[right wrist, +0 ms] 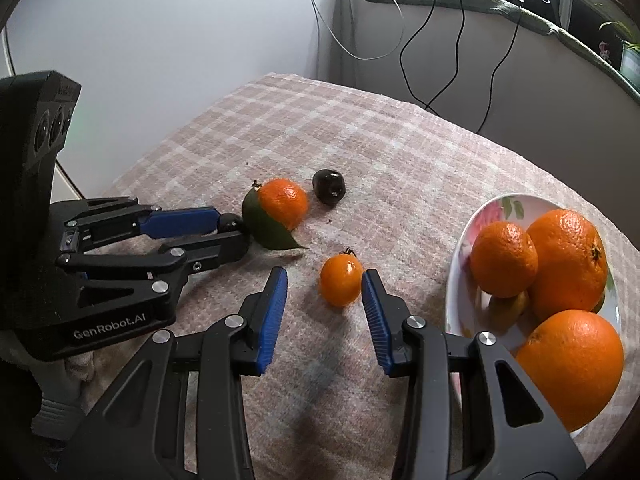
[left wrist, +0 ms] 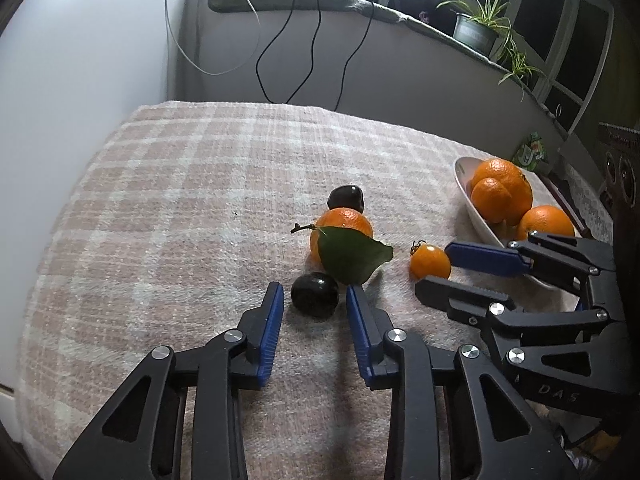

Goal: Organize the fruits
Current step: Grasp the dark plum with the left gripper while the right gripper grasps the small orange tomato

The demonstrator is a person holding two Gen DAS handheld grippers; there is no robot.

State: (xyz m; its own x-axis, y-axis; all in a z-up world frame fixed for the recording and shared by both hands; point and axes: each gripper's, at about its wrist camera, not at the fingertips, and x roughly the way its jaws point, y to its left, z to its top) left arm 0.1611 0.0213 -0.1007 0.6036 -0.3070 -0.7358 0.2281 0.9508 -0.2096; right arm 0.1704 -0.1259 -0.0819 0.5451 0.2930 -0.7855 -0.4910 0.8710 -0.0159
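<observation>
On the checked cloth lie a tangerine with a green leaf [left wrist: 340, 226] [right wrist: 283, 202], two dark round fruits, the near one [left wrist: 314, 294] [right wrist: 231, 222] and the far one [left wrist: 346, 198] [right wrist: 329, 191], and a small orange tomato [left wrist: 430, 261] [right wrist: 341, 280]. My left gripper [left wrist: 315, 300] [right wrist: 232, 229] is open, its fingers either side of the near dark fruit. My right gripper [right wrist: 324, 286] [left wrist: 434, 270] is open, its tips either side of the tomato. A white bowl [left wrist: 480, 220] [right wrist: 460, 280] at the right holds several oranges [left wrist: 502, 190] [right wrist: 568, 260].
The cloth-covered table [left wrist: 180, 200] ends at a white wall on the left. Behind it stands a grey ledge with hanging cables [left wrist: 316, 40] and a potted plant [left wrist: 478, 30]. A small green packet [left wrist: 530, 156] lies beyond the bowl.
</observation>
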